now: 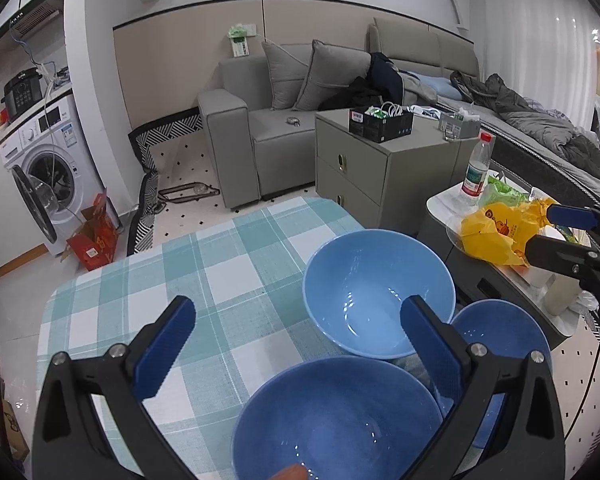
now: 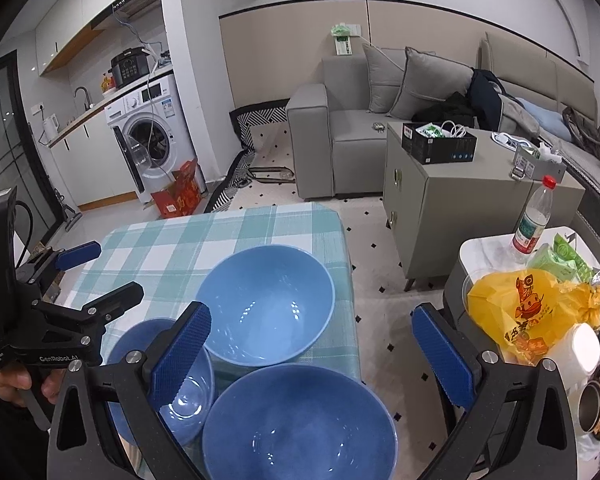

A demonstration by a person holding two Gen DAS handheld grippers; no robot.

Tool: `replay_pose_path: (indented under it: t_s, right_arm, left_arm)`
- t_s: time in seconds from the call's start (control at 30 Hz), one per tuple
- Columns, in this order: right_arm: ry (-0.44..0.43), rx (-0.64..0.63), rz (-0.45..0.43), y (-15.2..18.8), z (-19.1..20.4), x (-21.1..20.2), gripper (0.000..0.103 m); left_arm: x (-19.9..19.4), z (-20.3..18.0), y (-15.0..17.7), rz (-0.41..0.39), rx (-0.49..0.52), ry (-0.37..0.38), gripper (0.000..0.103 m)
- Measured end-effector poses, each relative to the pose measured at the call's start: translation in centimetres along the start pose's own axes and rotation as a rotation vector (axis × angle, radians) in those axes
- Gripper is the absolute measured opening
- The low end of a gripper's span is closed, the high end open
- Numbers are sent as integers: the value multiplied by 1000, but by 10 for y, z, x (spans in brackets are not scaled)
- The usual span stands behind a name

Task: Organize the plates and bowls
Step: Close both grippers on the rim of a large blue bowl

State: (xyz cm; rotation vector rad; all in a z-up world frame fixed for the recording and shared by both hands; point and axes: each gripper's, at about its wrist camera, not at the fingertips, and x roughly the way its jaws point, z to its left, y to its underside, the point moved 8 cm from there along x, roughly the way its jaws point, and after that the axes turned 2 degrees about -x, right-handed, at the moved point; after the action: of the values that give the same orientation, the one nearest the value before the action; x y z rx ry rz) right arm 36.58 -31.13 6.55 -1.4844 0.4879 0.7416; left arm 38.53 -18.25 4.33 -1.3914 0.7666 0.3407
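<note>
Both grippers hang empty w/ jaws spread wide: left gripper (image 1: 296,344) over the checked table (image 1: 148,296), right gripper (image 2: 312,344) above the bowls w/ one finger out past the table edge. Nearest, at 6 o'clock in both views, sits the near bowl (image 2: 300,428); small bowl (image 2: 188,392) is at 8 o'clock in the right view, touching or just beside it, and the far bowl (image 2: 266,304) is at 12, all upright and empty. They look like glazed ceramic: stiff, fairly heavy, slick, chippable, so prob. best to pinch a rim wall, one finger inside, and nest gently.
</note>
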Motion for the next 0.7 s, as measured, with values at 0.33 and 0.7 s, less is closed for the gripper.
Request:
replay_pose_path:
  t_s: [0.33,0.7]
  right_arm:
    - [4,23,65,10,-11,36,102]
    - [-11,36,122,17,-16,69,102]
  left_arm:
    - [25,-16,2,46,25,30,103]
    - [47,-18,8,93,35,43,103]
